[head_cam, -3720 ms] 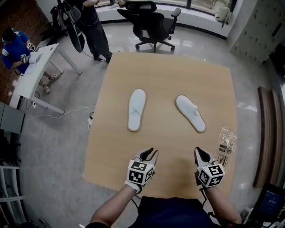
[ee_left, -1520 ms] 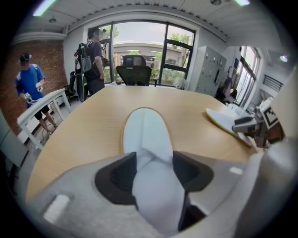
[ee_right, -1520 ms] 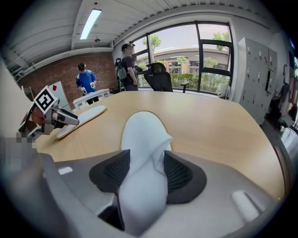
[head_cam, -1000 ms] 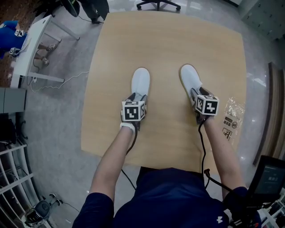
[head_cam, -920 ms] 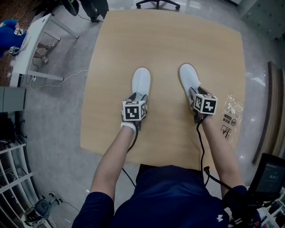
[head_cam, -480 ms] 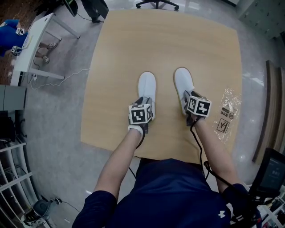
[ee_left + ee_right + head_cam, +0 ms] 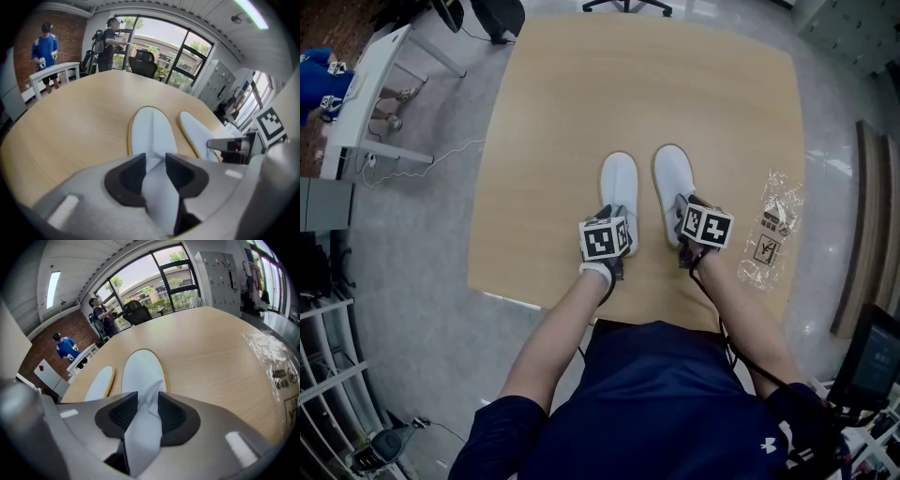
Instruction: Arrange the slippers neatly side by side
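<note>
Two white slippers with tan sole edges lie close together, toes pointing away, on the wooden table (image 7: 562,103). My left gripper (image 7: 616,217) pinches the heel end of the left slipper (image 7: 619,180); its jaws are closing and the pads press the folded white fabric (image 7: 154,185). My right gripper (image 7: 687,212) does the same on the right slipper (image 7: 672,176), jaws closing with fabric squeezed between the pads (image 7: 146,420). In the left gripper view the left slipper (image 7: 151,133) and the right slipper (image 7: 196,136) run parallel. In the right gripper view the right slipper (image 7: 140,367) lies beside the left slipper (image 7: 100,383).
A crinkled clear plastic bag (image 7: 774,225) lies on the table to the right of the slippers. The table's near edge (image 7: 544,305) is just behind the grippers. A white desk (image 7: 366,103) stands on the floor at far left, with people beyond.
Both grippers have pulled the slippers toward the near edge and toward each other. The right slipper, angled before, now lies straight beside the left one, with only a narrow gap.
</note>
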A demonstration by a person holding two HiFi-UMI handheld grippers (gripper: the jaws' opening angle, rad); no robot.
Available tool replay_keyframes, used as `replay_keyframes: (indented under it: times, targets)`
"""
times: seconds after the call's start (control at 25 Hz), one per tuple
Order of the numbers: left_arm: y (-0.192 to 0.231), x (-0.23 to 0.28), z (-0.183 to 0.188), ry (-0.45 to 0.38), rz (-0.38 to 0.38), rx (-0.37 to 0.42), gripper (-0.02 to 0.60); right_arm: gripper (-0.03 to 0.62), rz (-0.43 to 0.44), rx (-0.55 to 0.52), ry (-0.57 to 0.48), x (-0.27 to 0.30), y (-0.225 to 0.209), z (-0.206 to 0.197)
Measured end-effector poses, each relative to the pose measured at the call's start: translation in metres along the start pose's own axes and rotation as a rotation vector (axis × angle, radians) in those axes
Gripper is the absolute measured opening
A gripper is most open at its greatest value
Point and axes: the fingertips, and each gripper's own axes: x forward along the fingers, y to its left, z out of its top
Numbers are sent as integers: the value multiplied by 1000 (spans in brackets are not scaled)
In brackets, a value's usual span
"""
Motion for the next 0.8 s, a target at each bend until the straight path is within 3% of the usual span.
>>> replay_keyframes:
  times: [0.2,0.6,0.8]
  targets:
    - [-9,10,-4,1,-24,-89,129,118,12,123,-15,-1,6,-8]
    - [-21,16,-9,18,-30,-46,129,112,37,204,-16,-1,15,-16]
    - [-21,9,-7,15,13,-8,129,111,42,196,-10,0,16,-18]
